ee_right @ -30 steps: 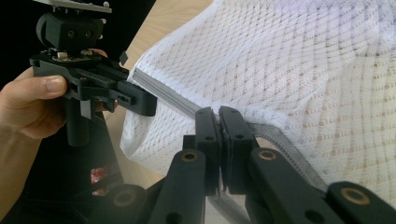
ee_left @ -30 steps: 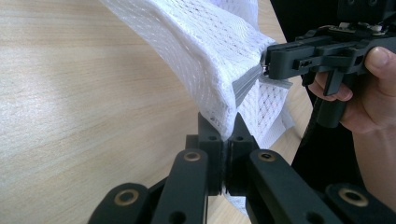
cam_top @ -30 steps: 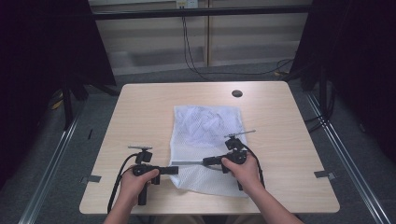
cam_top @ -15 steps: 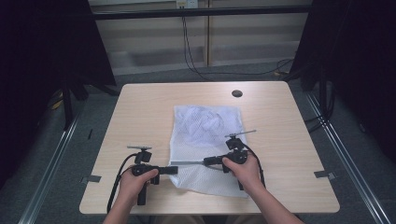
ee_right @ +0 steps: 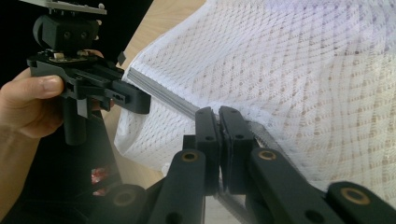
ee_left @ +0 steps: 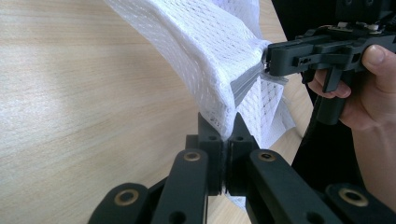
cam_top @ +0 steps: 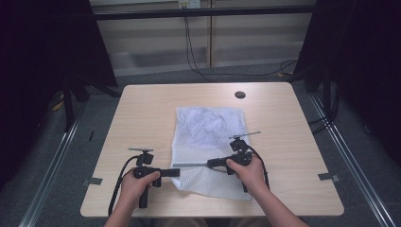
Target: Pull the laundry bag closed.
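A white mesh bag [cam_top: 210,142] lies flat in the middle of the wooden table [cam_top: 142,118], with a grey zipper [cam_top: 191,165] across its near part. My left gripper [cam_top: 176,171] is shut on the bag's left edge at the zipper's end; its jaws pinch the mesh [ee_left: 227,133]. My right gripper [cam_top: 211,163] is shut on the zipper [ee_right: 218,116] from the right side. The bag [ee_left: 205,42] is lifted a little between the two grippers. In the left gripper view the right gripper [ee_left: 273,58] grips the zipper strip. The left gripper [ee_right: 140,100] appears in the right gripper view.
A dark round cap [cam_top: 239,94] sits in the table near its far edge. Crumpled white cloth [cam_top: 208,124] shows inside the bag's far half. Bare table lies left and right of the bag. Cables [cam_top: 189,47] hang behind the table.
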